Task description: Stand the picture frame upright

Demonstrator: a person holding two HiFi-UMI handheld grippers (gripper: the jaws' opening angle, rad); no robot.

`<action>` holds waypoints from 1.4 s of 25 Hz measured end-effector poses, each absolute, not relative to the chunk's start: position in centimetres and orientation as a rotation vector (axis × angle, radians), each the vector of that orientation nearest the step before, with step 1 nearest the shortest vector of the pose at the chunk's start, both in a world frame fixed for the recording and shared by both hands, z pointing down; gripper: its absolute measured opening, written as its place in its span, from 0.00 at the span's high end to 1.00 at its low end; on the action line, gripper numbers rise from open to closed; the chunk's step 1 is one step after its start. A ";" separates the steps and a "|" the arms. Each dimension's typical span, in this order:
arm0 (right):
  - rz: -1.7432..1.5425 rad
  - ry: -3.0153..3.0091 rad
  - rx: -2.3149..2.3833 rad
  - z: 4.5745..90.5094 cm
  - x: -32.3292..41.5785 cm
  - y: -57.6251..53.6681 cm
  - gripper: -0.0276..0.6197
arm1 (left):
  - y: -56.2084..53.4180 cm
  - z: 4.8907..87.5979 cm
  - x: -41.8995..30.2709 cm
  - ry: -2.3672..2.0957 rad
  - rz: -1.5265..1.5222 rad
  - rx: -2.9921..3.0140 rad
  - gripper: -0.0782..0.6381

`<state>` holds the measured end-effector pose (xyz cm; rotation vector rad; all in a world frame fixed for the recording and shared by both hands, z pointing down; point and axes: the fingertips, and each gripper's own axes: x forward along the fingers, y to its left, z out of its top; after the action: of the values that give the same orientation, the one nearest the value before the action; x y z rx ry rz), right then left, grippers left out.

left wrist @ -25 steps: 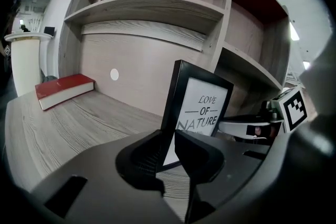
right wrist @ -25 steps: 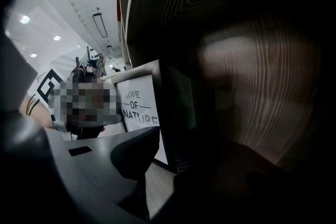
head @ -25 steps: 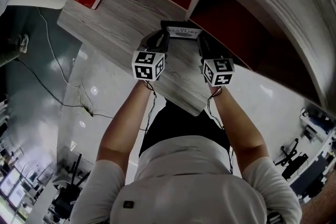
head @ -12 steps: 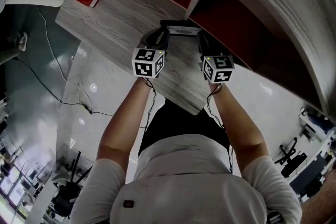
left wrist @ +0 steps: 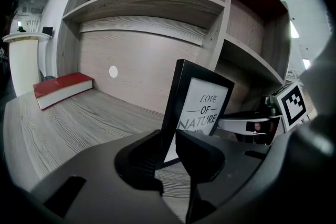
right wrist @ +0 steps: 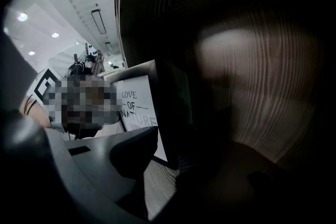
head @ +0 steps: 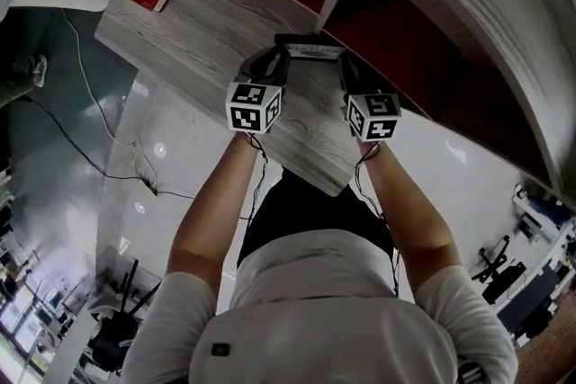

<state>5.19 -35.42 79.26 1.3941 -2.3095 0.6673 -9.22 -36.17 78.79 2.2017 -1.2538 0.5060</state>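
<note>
Black-rimmed, the picture frame [left wrist: 197, 107] stands upright on the shelf [left wrist: 79, 123], near its back panel. The left gripper [left wrist: 167, 152] and right gripper [right wrist: 167, 155] straddle its side edges, jaws just eased apart. A jaw snagging the rim on withdrawal could topple it.

The wood-grain shelf board [left wrist: 79, 123] bears the picture frame [left wrist: 202, 107], upright between the left gripper's [left wrist: 169, 140] jaws, which have just been opening. A red book [left wrist: 63, 87] lies flat well to that gripper's left.

The picture frame [left wrist: 202, 107] has a matt black border and a white paper print. The shelf [left wrist: 79, 123] is pale, grainy matt wood. The floor [head: 153, 180] is glossy.
</note>
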 end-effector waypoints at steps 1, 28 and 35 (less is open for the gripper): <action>0.666 -2.304 1.399 79.2 5.3 -35.3 0.79 | -36.1 78.7 -9.2 -1.256 0.508 2.202 0.76; 0.510 -2.387 1.437 69.0 2.8 -24.8 0.78 | -25.5 68.2 -12.3 -1.264 0.448 2.358 0.73; 0.422 -2.454 1.419 63.0 1.8 -19.7 0.83 | -21.0 62.3 -13.0 -1.266 0.399 2.440 0.76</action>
<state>1.83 -19.70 62.99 1.4186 -2.4537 0.4219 -13.04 -21.03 62.25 2.4402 -1.2662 0.3990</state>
